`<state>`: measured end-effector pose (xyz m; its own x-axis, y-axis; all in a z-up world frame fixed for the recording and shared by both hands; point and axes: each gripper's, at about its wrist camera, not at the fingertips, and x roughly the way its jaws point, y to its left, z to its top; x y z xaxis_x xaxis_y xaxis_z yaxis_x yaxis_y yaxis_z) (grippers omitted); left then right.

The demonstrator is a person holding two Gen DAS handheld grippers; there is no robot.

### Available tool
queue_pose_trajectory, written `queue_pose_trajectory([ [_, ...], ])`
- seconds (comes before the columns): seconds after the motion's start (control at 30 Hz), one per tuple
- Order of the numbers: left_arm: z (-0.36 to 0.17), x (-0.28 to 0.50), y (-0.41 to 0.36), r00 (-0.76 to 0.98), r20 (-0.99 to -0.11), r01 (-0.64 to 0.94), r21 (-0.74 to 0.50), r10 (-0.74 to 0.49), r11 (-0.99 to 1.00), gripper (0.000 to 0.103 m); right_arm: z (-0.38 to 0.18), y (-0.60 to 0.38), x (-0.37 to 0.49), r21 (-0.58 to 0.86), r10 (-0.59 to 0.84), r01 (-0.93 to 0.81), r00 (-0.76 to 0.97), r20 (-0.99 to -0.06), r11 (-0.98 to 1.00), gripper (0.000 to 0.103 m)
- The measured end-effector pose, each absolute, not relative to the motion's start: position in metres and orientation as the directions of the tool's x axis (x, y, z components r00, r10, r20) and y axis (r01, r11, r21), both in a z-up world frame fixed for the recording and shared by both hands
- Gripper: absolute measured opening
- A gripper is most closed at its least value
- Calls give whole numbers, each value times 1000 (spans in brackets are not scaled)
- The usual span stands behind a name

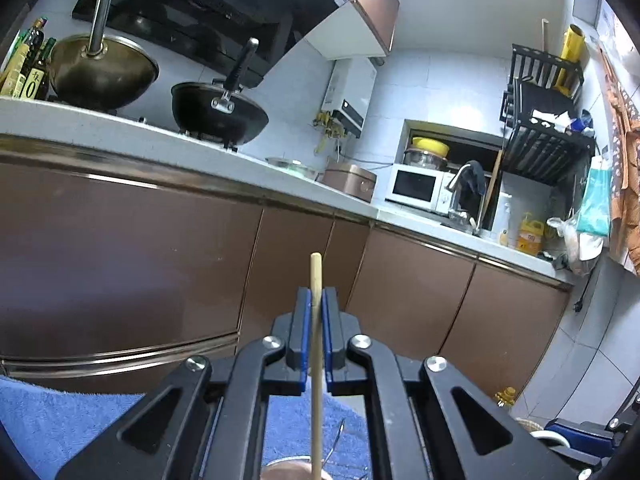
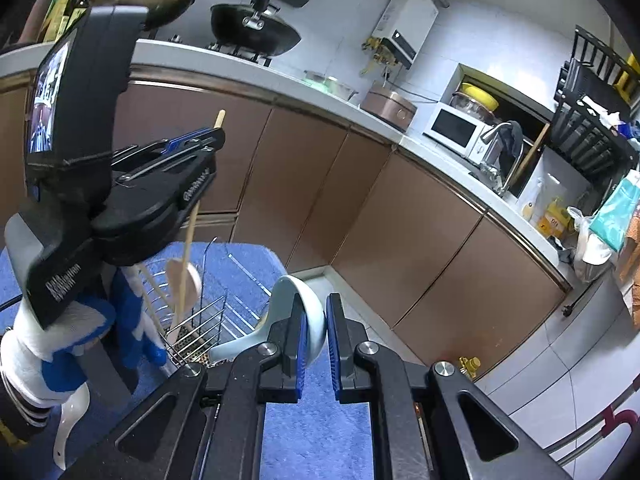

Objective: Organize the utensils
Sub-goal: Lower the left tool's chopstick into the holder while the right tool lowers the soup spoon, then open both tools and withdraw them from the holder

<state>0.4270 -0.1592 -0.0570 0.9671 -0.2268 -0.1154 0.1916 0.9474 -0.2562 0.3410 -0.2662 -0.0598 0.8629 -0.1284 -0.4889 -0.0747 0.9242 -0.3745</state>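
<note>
Left gripper is clamped on a wooden spoon's handle, held upright; in the right view the spoon bowl hangs over the wire utensil rack on the blue towel. Right gripper is closed part-way around a pale blue ceramic spoon. The wooden spoon should be lowered straight into the rack compartment, kept vertical, and released only once bottomed; the chopsticks should be avoided.

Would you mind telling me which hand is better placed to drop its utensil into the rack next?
Left, probably: its tool holds the wooden spoon right over the rack.
</note>
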Motion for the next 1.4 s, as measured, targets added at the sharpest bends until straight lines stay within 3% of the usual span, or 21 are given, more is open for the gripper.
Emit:
queue_pose_trajectory([
  [0.1, -66, 428, -157, 959, -138, 203, -273, -247, 940, 5, -66, -265, 344, -356, -116, -84, 854, -507, 931, 9],
  [0.2, -69, 423, -152, 949, -144, 230, -287, -280, 930, 9, -69, -266, 343, -330, -95, -94, 852, -515, 939, 20],
  [0.23, -69, 421, -150, 945, -147, 241, -292, -292, 926, 16, -68, -266, 342, -321, -92, -93, 852, -515, 942, 28],
  [0.27, -69, 420, -148, 941, -151, 248, -298, -302, 922, 24, -67, -267, 340, -315, -91, -86, 857, -508, 945, 30],
  [0.57, -42, 383, -125, 924, -148, 307, -267, -353, 914, 37, -43, -278, 310, -243, -69, -55, 877, -476, 968, 30],
  [0.67, -25, 363, -110, 924, -141, 313, -261, -357, 913, 52, -31, -280, 289, -229, -63, -49, 887, -457, 972, 30],
  [0.97, 17, 288, -71, 933, -149, 306, -144, -327, 941, 67, -13, -278, 219, -146, -21, -48, 900, -435, 988, 32],
  [1.2, 17, 222, -49, 936, -203, 283, -60, -289, 957, 72, -10, -260, 165, -97, -6, -36, 915, -404, 995, 51],
  [1.33, 11, 190, -42, 932, -244, 275, -2, -267, 962, 72, -4, -248, 139, -74, -17, -11, 930, -366, 997, 73],
  [1.4, 9, 176, -38, 927, -265, 278, 9, -265, 961, 72, -2, -241, 127, -68, -24, 0, 938, -344, 998, 79],
])
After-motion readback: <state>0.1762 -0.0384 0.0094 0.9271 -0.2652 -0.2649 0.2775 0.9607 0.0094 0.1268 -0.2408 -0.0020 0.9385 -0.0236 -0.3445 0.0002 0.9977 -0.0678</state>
